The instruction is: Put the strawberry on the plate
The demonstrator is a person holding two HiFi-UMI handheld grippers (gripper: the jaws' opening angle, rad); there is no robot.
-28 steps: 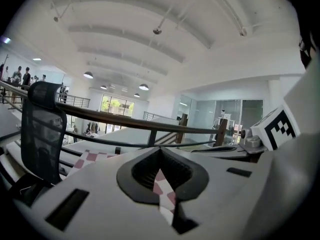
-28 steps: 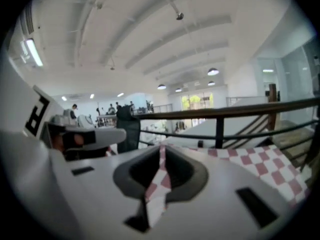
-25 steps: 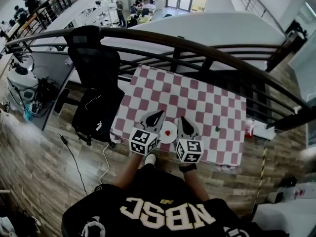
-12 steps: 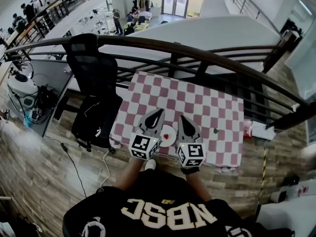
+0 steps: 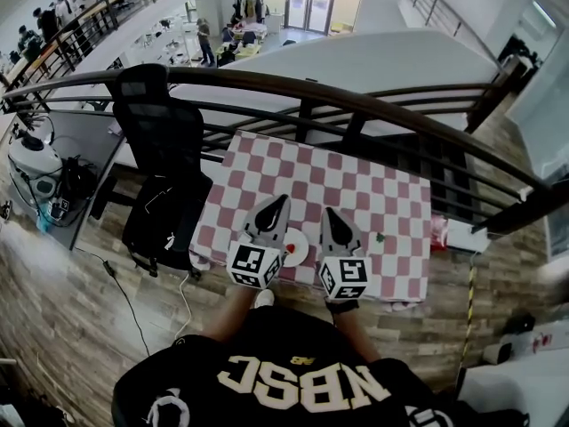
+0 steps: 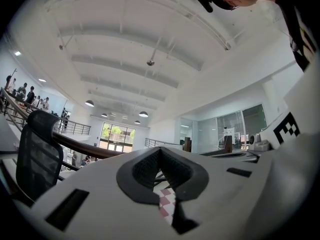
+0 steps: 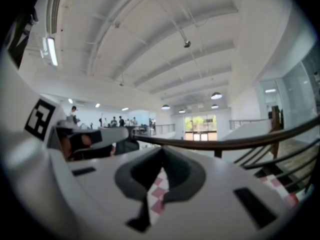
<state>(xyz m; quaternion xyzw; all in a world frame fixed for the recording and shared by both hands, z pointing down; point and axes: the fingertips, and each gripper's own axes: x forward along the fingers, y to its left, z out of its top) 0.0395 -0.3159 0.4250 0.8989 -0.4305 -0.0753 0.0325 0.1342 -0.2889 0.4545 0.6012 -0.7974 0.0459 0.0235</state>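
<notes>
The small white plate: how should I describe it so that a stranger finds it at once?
Look at the red-and-white checked tablecloth beside the dark curved railing. Near its front edge, between the left gripper and right gripper, lies the small round white plate. It alone is plain white and holds a red strawberry.

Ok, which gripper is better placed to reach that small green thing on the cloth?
Right, probably. The small green thing lies just right of the right gripper; the left gripper sits across the plate from it. Both are shut.
</notes>
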